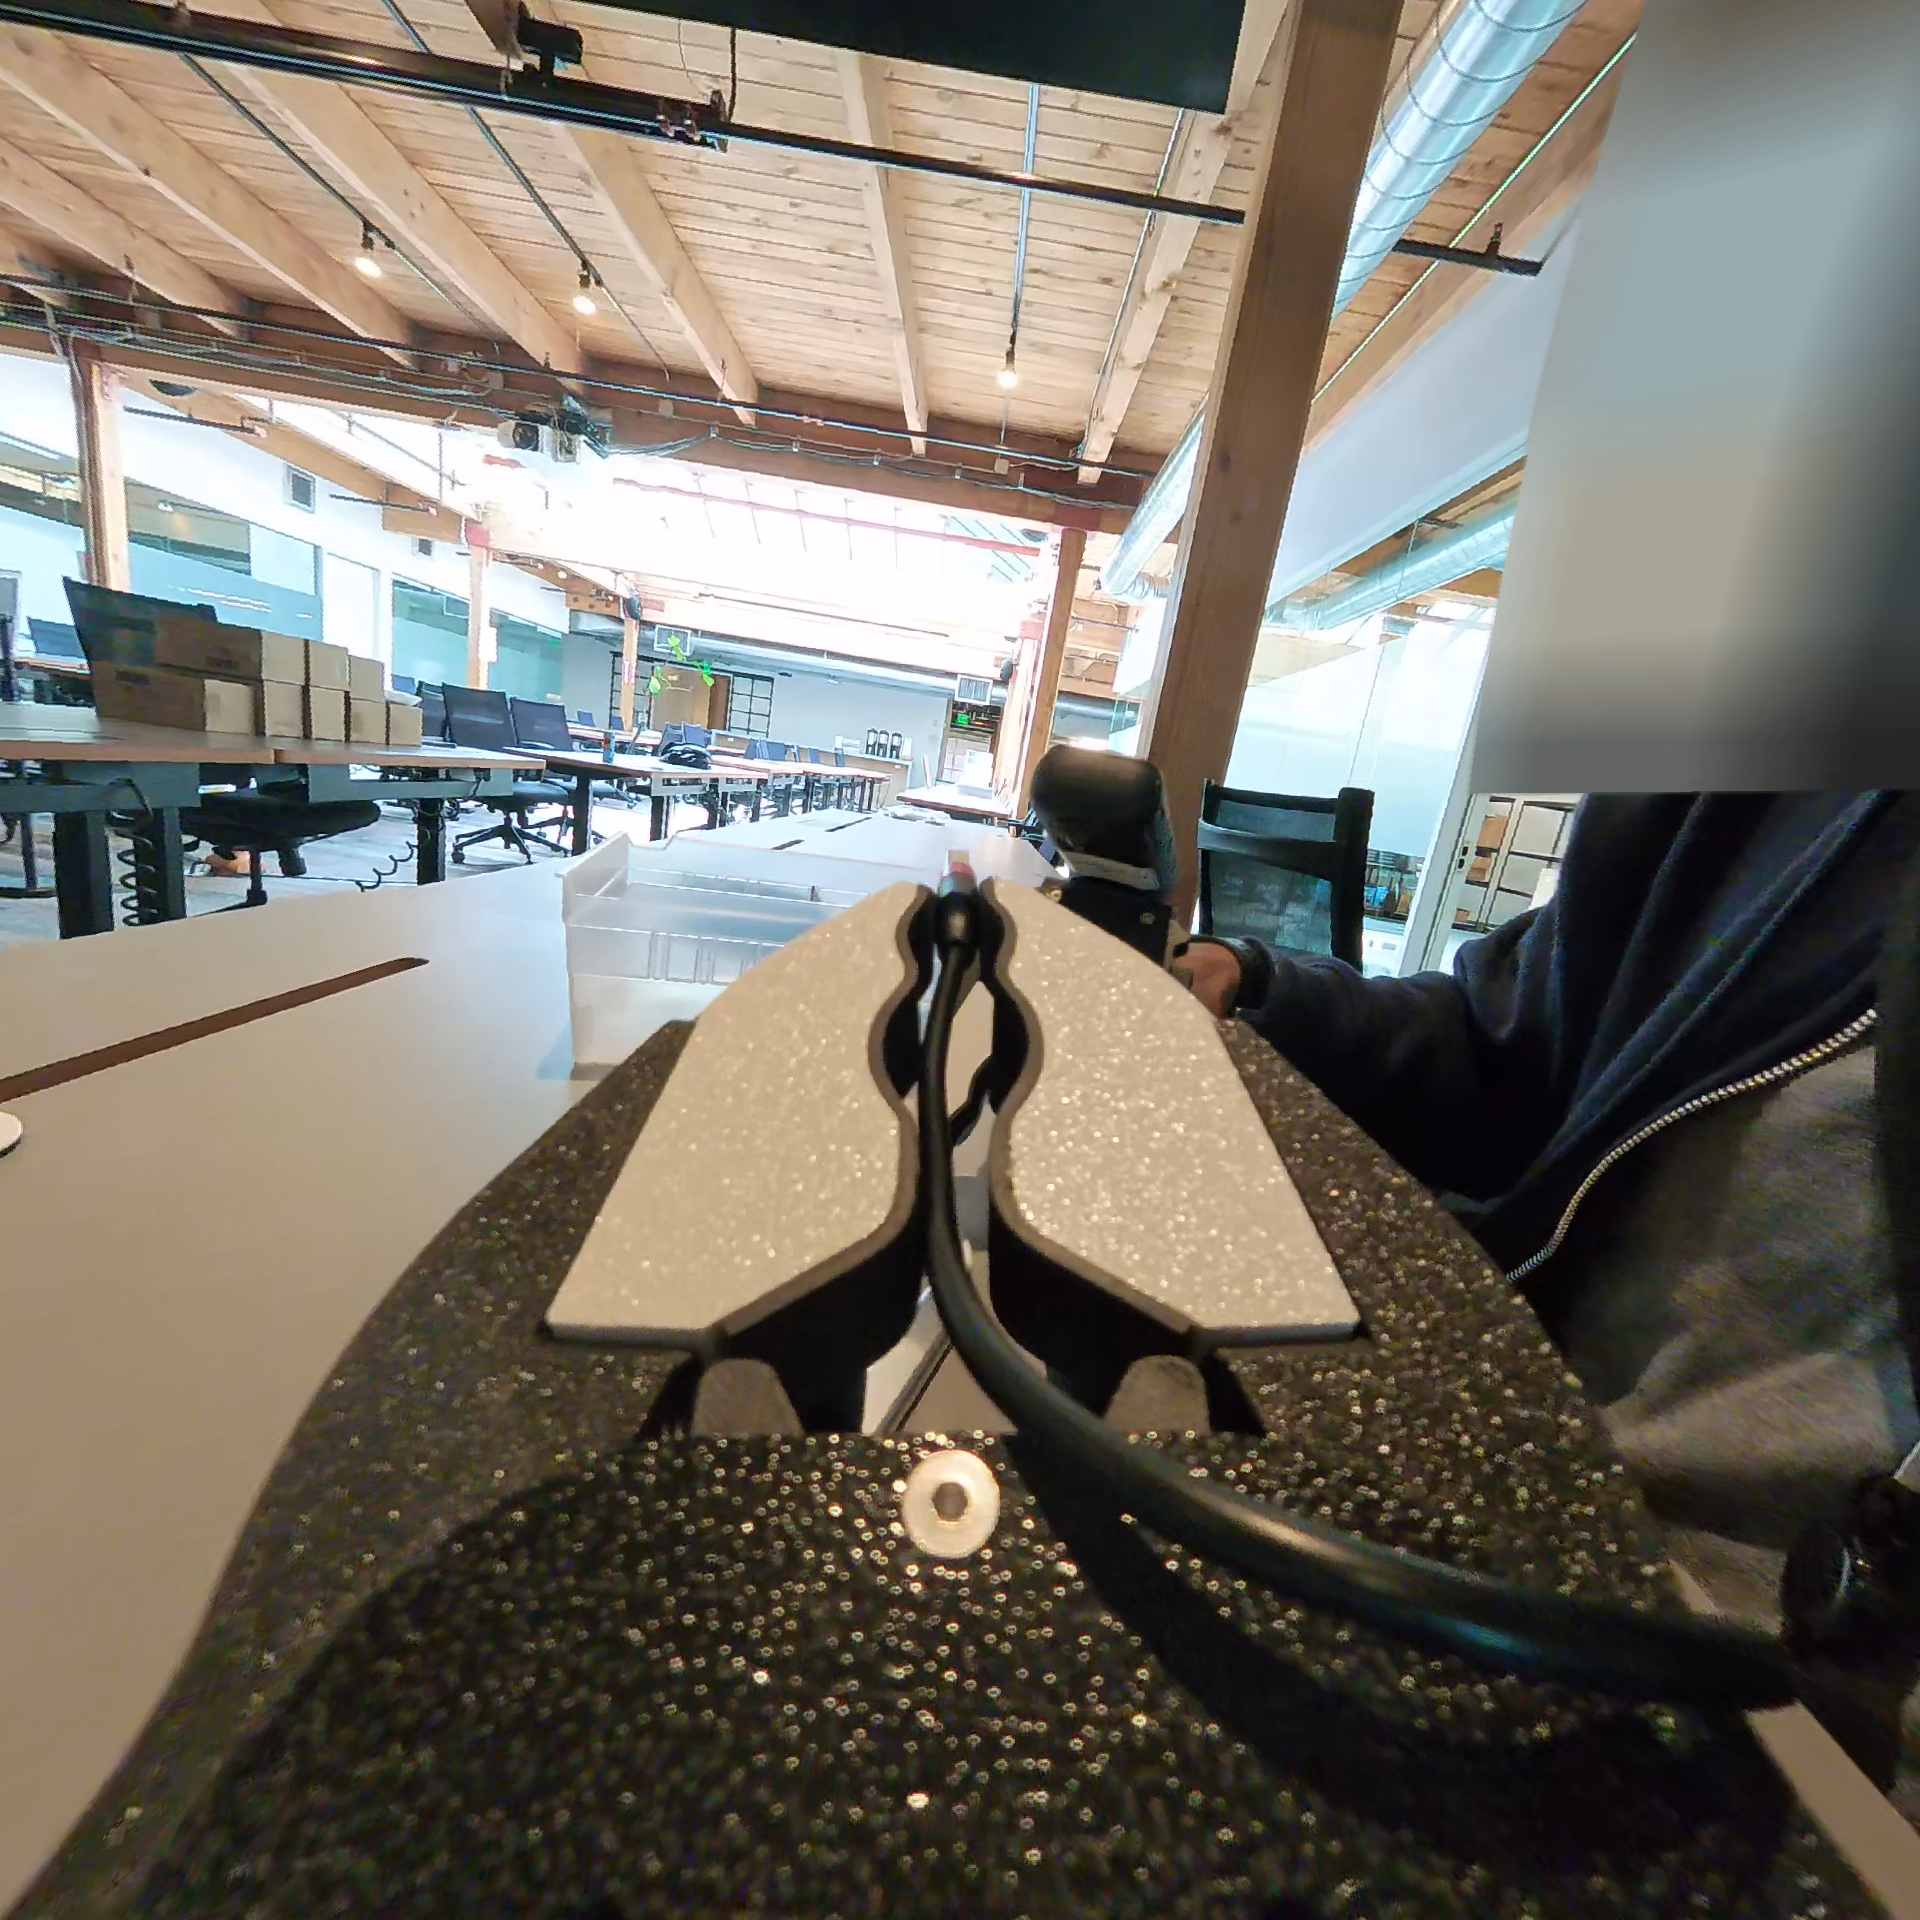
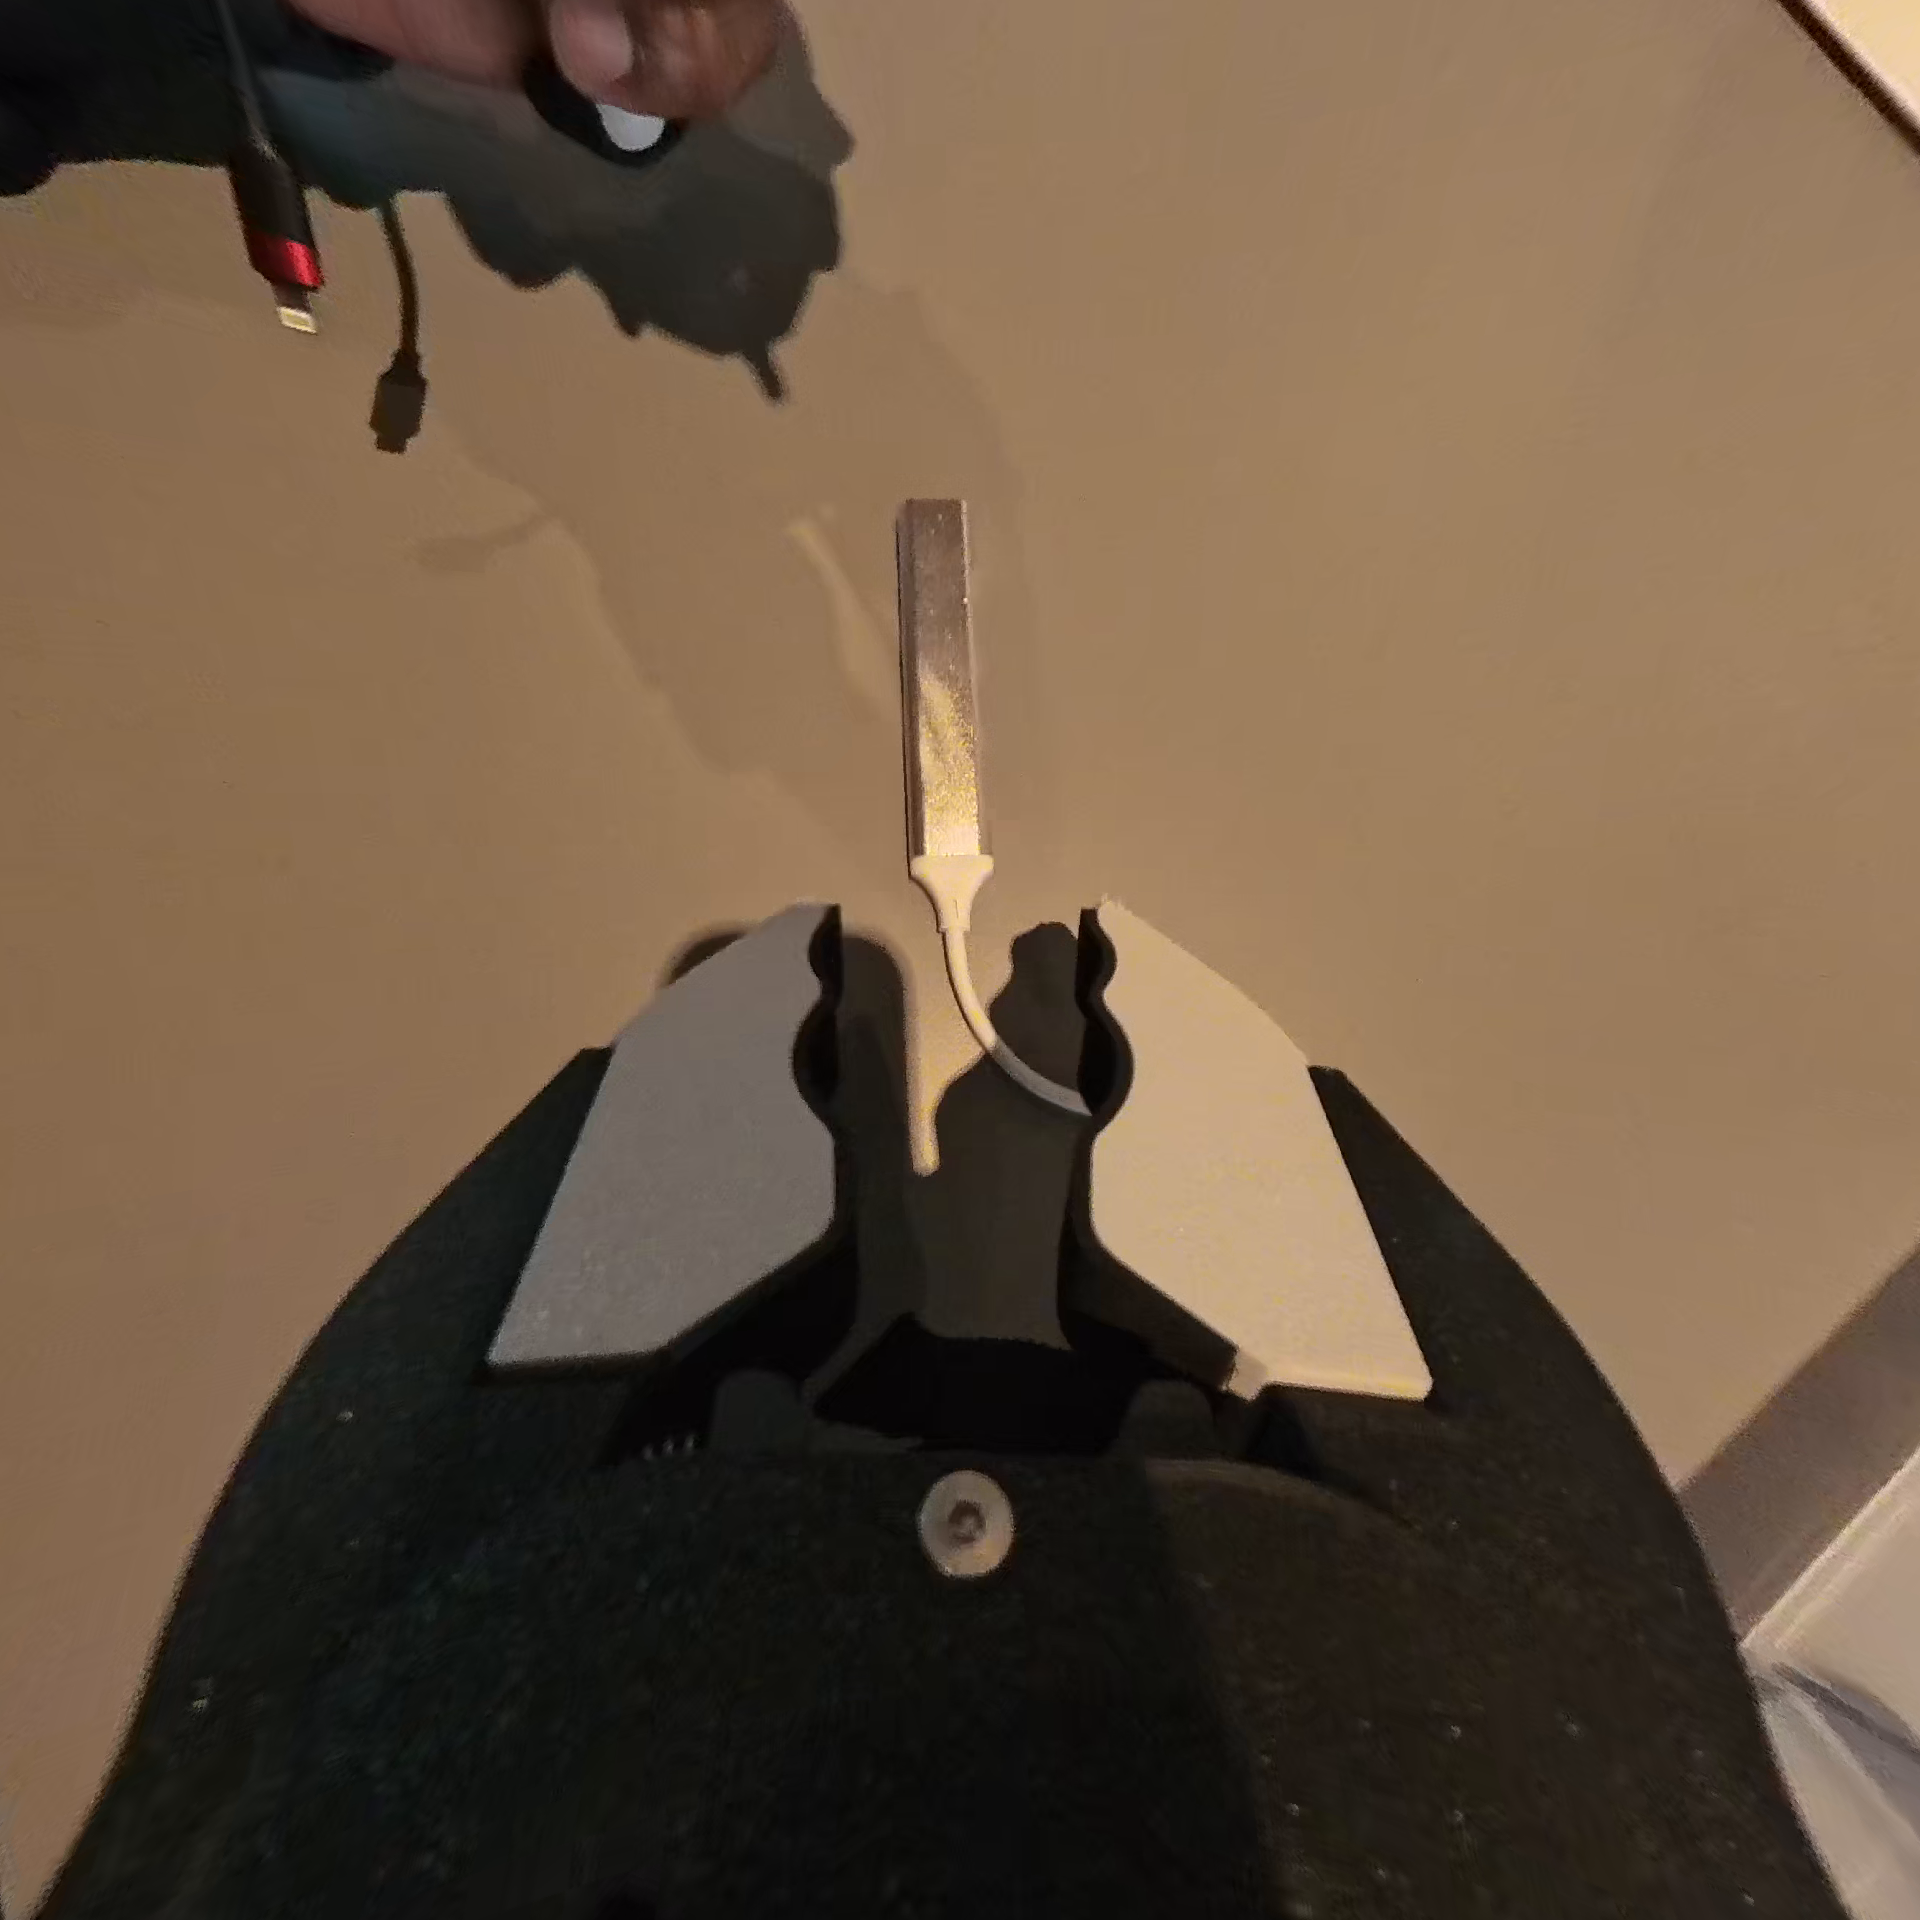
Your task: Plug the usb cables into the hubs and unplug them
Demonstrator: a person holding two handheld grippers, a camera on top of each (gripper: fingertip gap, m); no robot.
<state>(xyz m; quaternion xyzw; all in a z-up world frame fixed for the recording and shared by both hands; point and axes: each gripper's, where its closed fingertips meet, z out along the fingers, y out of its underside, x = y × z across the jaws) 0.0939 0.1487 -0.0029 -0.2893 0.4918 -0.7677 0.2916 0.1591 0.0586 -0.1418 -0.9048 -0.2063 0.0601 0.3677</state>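
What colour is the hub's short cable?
White. The hub's cable runs from the silver hub back between the open right gripper, clearest in the right wrist view.

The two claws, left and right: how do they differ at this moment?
The left claw is shut on a black cable, pinching it near its plug; the right claw is open and holds nothing. The left claw points level across the grey table toward the room, while the right claw looks down at a silver hub lying on the table, whose white lead runs between its fingers. Both have the same grey fingers on a black speckled body.
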